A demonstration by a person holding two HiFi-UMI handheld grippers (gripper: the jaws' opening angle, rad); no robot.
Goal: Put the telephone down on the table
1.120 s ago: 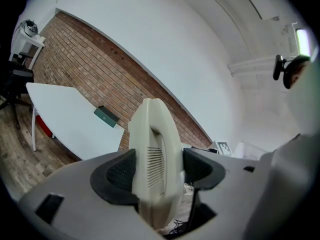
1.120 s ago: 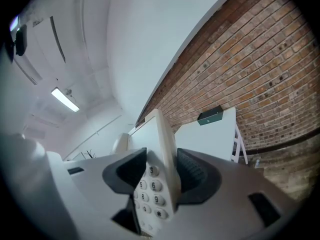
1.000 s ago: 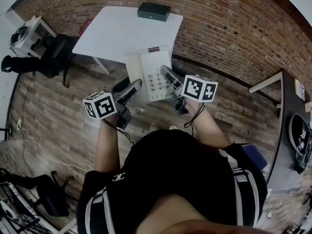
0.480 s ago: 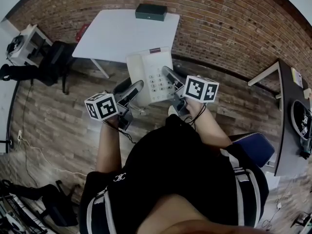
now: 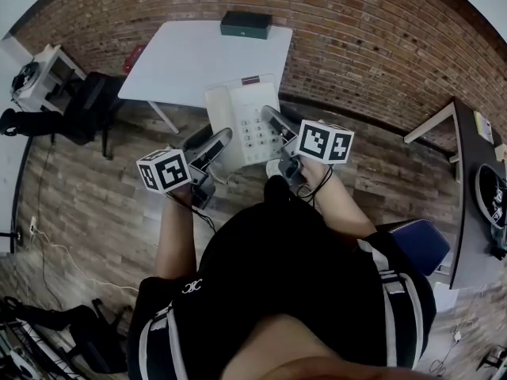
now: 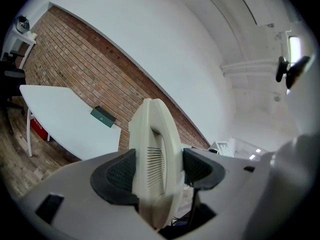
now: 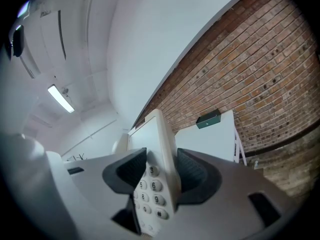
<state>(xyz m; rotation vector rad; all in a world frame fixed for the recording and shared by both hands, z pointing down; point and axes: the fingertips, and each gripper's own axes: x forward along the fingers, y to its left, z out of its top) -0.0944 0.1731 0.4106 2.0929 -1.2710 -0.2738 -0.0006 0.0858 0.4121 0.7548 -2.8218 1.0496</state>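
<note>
A cream desk telephone with a keypad hangs in the air between my two grippers, short of the white table. My left gripper is shut on the telephone's left side, where the handset fills the gap between the jaws. On the other side my right gripper is shut on the keypad edge of the telephone. Both marker cubes sit near my hands.
A dark green box lies at the table's far edge by the brick wall. A red item stands beside the table's left end. Black chairs and bags are at the left, a dark desk at the right. Wood floor lies below.
The telephone and both grippers have barely shifted; the view has drifted slightly, and a blue chair seat has come into sight at the lower right.
</note>
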